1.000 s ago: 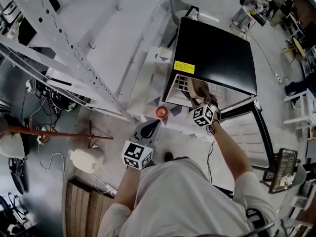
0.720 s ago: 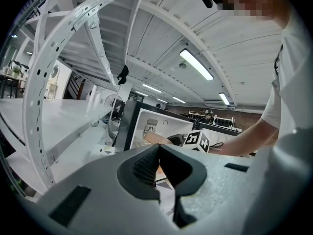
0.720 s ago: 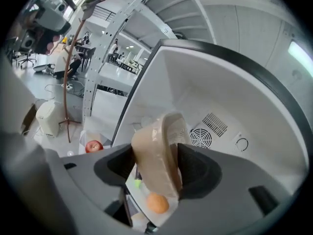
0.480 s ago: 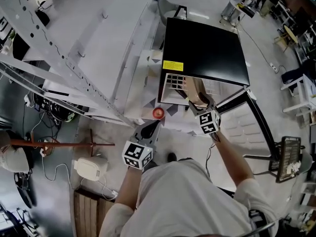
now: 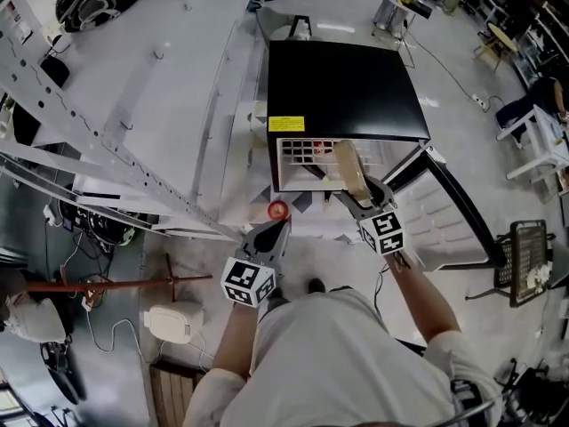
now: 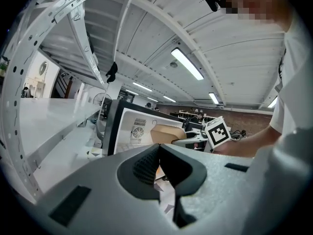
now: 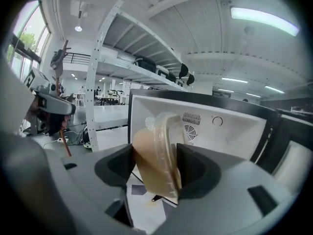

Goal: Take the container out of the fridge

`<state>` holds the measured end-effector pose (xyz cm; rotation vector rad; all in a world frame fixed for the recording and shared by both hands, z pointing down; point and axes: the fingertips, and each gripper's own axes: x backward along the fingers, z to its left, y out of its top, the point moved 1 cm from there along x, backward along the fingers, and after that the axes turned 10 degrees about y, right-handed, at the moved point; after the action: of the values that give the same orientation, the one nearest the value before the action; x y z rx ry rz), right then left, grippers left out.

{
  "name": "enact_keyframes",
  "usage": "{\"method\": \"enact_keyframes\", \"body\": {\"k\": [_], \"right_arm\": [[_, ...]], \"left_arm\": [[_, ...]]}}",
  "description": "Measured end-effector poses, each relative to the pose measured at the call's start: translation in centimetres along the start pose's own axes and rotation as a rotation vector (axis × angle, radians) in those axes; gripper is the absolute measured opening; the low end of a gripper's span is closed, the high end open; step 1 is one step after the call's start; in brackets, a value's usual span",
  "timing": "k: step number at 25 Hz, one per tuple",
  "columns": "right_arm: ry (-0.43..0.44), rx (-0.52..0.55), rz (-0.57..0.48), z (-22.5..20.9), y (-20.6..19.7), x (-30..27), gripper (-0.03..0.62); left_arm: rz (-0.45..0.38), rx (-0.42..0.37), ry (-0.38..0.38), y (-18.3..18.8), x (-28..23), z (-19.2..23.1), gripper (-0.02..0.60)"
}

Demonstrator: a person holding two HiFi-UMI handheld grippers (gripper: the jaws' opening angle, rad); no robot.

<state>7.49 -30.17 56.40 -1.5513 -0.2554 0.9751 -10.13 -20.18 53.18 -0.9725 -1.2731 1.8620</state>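
The black mini fridge point(image 5: 342, 87) stands on the floor with its door point(image 5: 453, 221) swung open to the right. A tan container point(image 5: 349, 169) with a clear lid sits tilted at the fridge's opening, just in front of the white interior point(image 7: 230, 126). My right gripper point(image 5: 354, 189) has it between its jaws, which are closing, and the pads press on both sides of the container point(image 7: 156, 155). My left gripper point(image 5: 277, 228) hangs shut and empty to the left of the fridge. Its own view shows the container point(image 6: 166, 134) ahead.
A small red round object point(image 5: 278, 210) lies on the floor at the fridge's front left corner. A white metal shelving rack point(image 5: 116, 149) runs along the left. A wire basket point(image 5: 524, 274) stands at the right, and a white device point(image 5: 175, 321) lies on the floor at the lower left.
My right gripper has drawn back a little from the fridge opening with the container in it. The left gripper has kept its place. The head view has shifted.
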Motion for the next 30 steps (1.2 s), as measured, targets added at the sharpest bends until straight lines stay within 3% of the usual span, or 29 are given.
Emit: {"method": "enact_keyframes", "body": {"k": [13, 23, 30], "right_arm": [[0.023, -0.232, -0.174, 2.2, 1.5, 7.2, 0.262], [-0.010, -0.337, -0.273, 2.5, 1.5, 12.0, 0.258], [-0.033, -0.344, -0.288, 2.0, 1.2, 13.0, 0.256]], "left_arm": [[0.007, -0.015, -0.051, 0.6, 0.3, -1.4, 0.005], [0.002, -0.006, -0.090, 1.8, 0.3, -2.3, 0.005], [-0.012, -0.027, -0.104, 2.5, -0.5, -2.5, 0.005]]}}
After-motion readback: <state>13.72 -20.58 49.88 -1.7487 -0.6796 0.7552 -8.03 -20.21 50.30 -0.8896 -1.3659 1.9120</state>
